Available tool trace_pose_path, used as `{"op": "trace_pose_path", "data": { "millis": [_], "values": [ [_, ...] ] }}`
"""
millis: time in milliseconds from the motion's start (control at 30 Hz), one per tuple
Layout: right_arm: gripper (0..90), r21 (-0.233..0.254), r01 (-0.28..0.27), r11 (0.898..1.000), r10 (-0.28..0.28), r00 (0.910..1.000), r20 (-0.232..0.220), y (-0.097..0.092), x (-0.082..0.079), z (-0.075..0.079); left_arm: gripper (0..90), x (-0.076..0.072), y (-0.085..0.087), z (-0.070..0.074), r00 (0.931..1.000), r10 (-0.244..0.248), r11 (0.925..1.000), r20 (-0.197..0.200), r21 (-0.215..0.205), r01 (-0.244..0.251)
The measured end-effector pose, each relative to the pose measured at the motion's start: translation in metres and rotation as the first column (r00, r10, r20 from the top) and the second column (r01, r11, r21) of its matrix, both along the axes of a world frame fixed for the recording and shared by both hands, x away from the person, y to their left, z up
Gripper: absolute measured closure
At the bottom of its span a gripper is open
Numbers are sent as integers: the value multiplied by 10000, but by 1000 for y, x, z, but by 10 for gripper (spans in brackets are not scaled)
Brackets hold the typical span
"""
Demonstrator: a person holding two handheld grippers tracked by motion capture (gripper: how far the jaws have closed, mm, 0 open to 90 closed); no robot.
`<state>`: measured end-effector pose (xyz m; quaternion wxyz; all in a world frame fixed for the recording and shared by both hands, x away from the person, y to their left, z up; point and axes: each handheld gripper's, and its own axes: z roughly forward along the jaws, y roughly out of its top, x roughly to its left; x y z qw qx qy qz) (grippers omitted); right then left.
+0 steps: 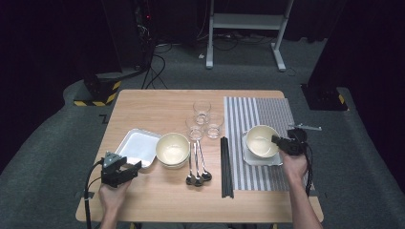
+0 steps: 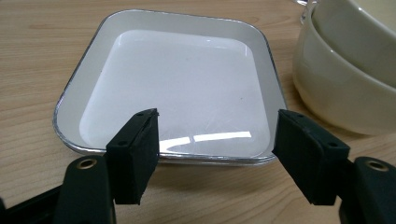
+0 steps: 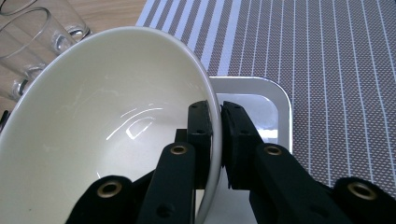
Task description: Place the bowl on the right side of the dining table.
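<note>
Cream bowl (image 3: 102,130) unmarked, rim clamped in right tool (image 3: 217,140).

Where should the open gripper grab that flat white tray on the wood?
Probably the tray's near rim, from the person's side. The tray is shallow with a thin raised edge, and the left gripper already faces that edge with its fingers open. One finger over the rim and one under should pinch it, as the stacked bowls crowd one side.

hand-held gripper (image 2: 215,151) open | white tray (image 2: 173,88) ahead | stacked bowls (image 2: 348,70) right, probably two
</note>
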<state>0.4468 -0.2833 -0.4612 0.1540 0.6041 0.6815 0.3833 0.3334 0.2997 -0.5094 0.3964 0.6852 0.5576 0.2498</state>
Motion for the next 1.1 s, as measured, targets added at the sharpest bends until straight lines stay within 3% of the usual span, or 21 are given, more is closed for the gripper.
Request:
{"op": "trace_pose_path", "data": {
  "millis": [167,567,700,1100],
  "values": [
    [826,28,49,10000,-49,10000,-61,-2,0,-3,312,-4,2,-4,9996,239,9997,115,91,-240],
    [825,-41,129,9999,-130,9994,-334,-4,1,-14,308,-7,7,-14,9985,544,9984,-34,158,-543],
    [824,-77,176,9998,-179,9989,-441,-5,2,-15,302,-8,10,-18,9978,660,9978,-57,-53,-661],
    [824,-23,307,9995,-308,9971,-695,-7,4,-23,301,-11,14,-23,9966,823,9966,-73,-98,-823]
  ]
}}
